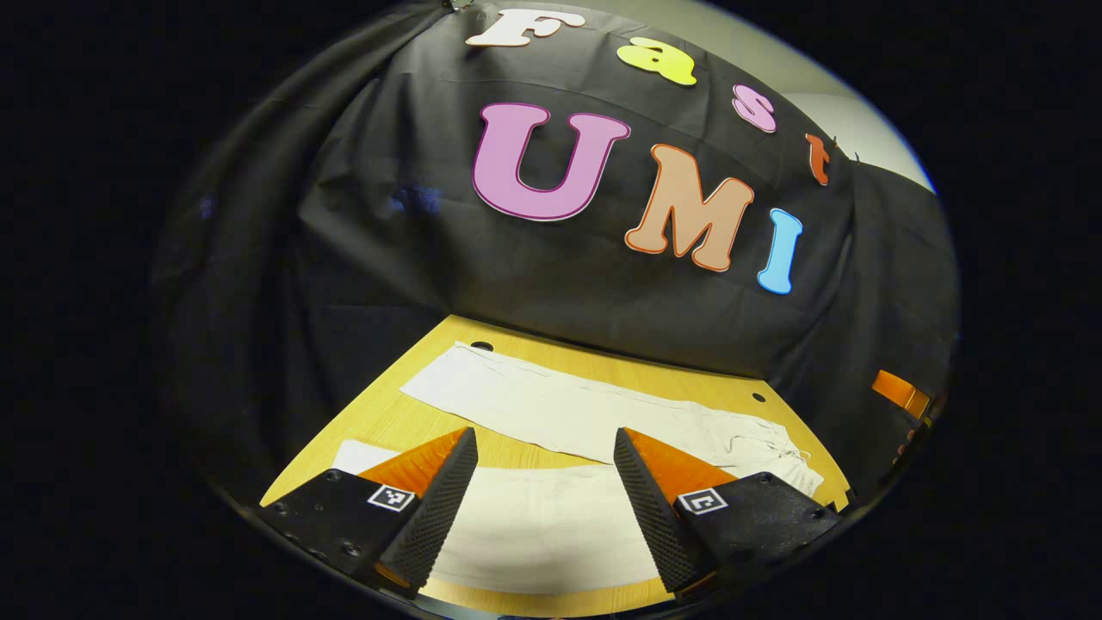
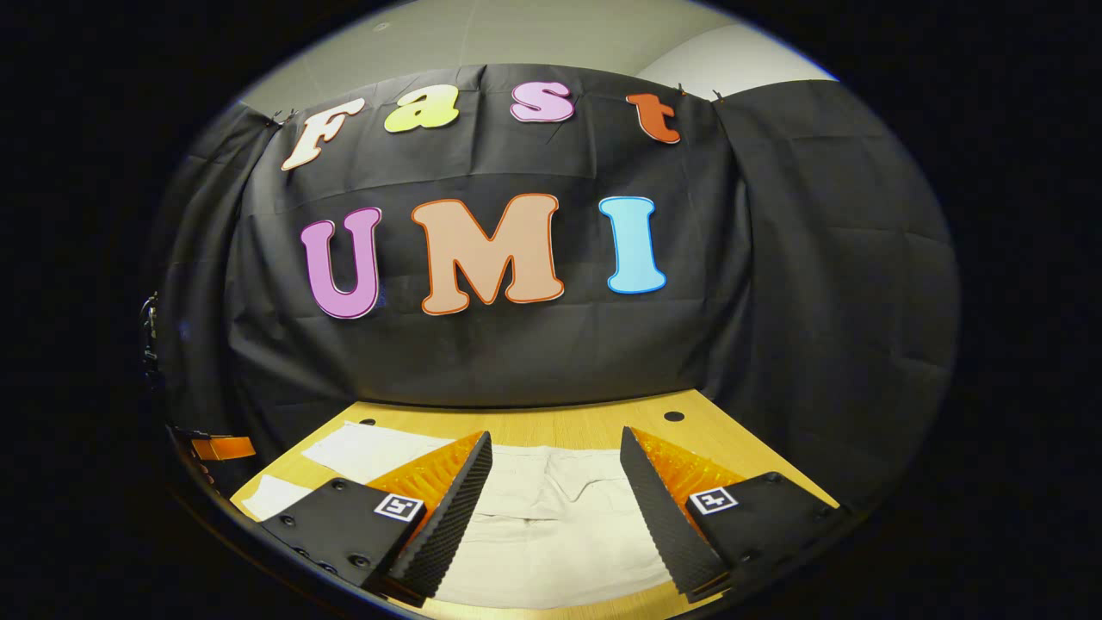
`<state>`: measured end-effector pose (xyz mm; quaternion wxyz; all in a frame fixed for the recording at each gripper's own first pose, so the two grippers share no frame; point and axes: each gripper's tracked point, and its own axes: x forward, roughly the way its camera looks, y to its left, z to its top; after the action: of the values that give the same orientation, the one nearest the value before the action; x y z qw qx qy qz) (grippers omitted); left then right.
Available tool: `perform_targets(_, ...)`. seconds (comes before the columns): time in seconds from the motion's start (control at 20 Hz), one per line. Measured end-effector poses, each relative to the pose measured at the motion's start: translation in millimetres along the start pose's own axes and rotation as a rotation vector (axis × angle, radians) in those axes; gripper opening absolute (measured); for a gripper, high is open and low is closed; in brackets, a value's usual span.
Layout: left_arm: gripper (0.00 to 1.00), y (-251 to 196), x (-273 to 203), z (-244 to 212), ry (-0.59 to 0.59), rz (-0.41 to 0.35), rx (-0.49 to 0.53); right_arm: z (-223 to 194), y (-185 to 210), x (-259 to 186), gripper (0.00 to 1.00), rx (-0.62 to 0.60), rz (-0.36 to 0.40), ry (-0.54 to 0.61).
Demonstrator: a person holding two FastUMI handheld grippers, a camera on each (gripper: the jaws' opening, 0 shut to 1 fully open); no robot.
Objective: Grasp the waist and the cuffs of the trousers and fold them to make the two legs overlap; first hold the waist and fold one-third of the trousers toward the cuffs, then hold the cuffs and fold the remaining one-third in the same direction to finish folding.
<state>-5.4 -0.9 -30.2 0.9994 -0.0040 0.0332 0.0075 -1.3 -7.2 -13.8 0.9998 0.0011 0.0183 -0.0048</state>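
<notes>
On the wooden worktop (image 1: 430, 422), pale trousers (image 1: 585, 413) lie spread flat, legs apart and no fold begun, with left gripper (image 1: 544, 499) and right gripper (image 2: 555, 508) released, hovering above them.

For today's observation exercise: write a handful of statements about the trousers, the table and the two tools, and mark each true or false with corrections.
1. The trousers lie spread out on the table. True.
2. The left tool is clamped on the cloth. False: its fingers stand apart above the trousers, holding nothing.
3. The right tool is open. True.
4. The trousers are dark blue. False: they are off-white.
5. The table top is wooden, with small dark holes near its far edge. True.
</notes>
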Motion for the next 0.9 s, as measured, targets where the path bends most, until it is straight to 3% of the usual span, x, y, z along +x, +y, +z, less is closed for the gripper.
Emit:
perform_targets(0.55,0.95,5.1,4.7,-9.1,0.036,-0.016,0.023,-6.9,-1.3,2.8,0.96,-0.003,-0.003,0.015)
perform_targets(0.9,0.94,29.6,4.6,-57.5,0.209,-0.088,0.124,-23.3,-7.1,-6.4,0.96,-0.027,-0.02,0.051)
